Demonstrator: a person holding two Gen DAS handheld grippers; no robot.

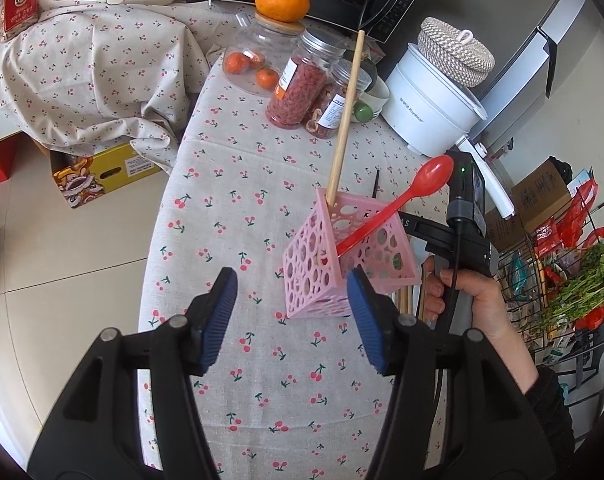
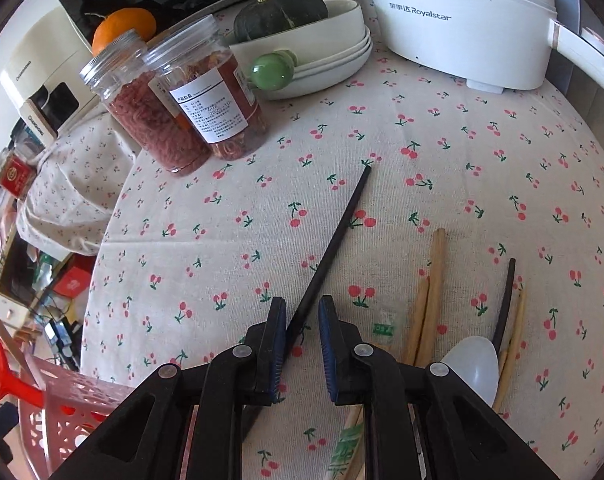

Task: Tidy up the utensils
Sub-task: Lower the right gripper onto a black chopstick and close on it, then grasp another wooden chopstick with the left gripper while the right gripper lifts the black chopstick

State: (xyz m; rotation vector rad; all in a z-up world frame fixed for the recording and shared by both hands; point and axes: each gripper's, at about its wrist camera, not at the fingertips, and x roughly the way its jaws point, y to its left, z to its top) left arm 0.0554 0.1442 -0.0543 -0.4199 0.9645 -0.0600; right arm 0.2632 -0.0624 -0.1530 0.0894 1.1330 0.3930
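Observation:
A pink perforated utensil basket (image 1: 342,256) stands on the cherry-print table and holds a red spoon (image 1: 406,200) and a wooden chopstick (image 1: 346,116). My left gripper (image 1: 292,312) is open and empty, just in front of the basket. My right gripper (image 2: 302,344) is open, its jaws on either side of a black chopstick (image 2: 334,240) that lies on the cloth. Wooden chopsticks (image 2: 430,296), a white spoon (image 2: 474,364) and a second black chopstick (image 2: 506,300) lie to its right. The basket's corner (image 2: 74,400) shows at lower left in the right wrist view.
Two jars of dried goods (image 2: 174,108), a stack of white bowls with a green squash (image 2: 302,40) and a white Royalstar cooker (image 2: 462,20) stand at the far side. A clear jar with oranges (image 1: 262,60) is behind. The table edge (image 1: 158,240) curves on the left.

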